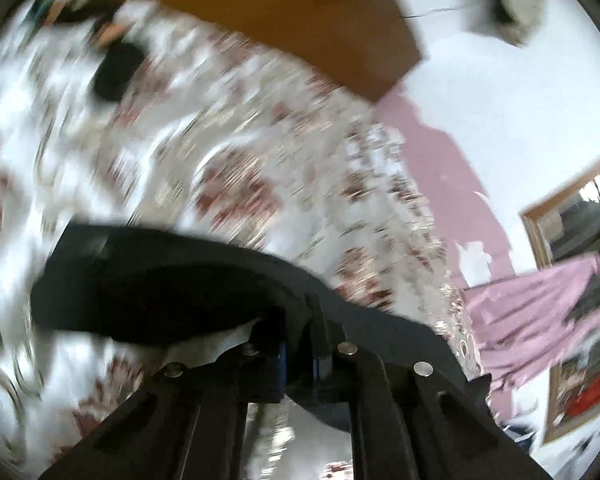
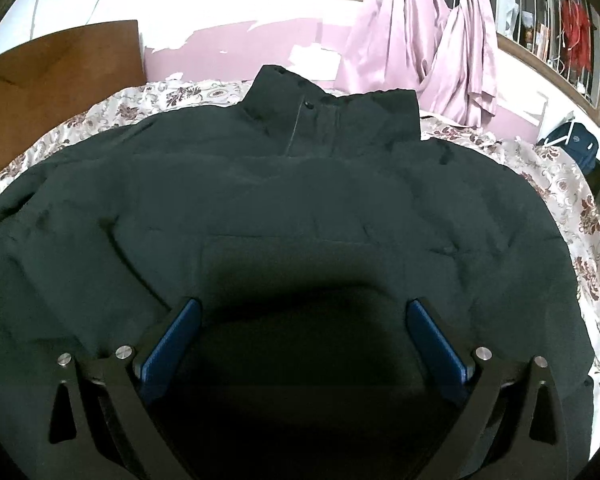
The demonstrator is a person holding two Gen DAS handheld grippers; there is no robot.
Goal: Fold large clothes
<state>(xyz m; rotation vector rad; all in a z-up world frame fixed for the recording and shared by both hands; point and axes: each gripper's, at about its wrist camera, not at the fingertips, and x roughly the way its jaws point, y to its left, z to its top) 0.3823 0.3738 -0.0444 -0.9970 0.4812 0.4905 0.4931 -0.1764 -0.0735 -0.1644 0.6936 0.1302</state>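
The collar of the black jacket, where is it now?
In the right wrist view, the collar is at the top centre, at the far bed edge, just left of the pink curtains.

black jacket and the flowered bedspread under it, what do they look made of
Black jacket: probably padded synthetic shell, matte, with puffy quilted seams. Flowered bedspread: looks like smooth woven fabric with a slight satin sheen; fibre can't be told.

Motion blur smears the left wrist view: the floral white-and-maroon bedspread (image 1: 228, 168) is streaked, and a small dark shape (image 1: 116, 74) on it cannot be identified. In the right wrist view, the dark puffy jacket (image 2: 300, 200) runs off the left edge — its hem is hidden in shadow between the fingers.
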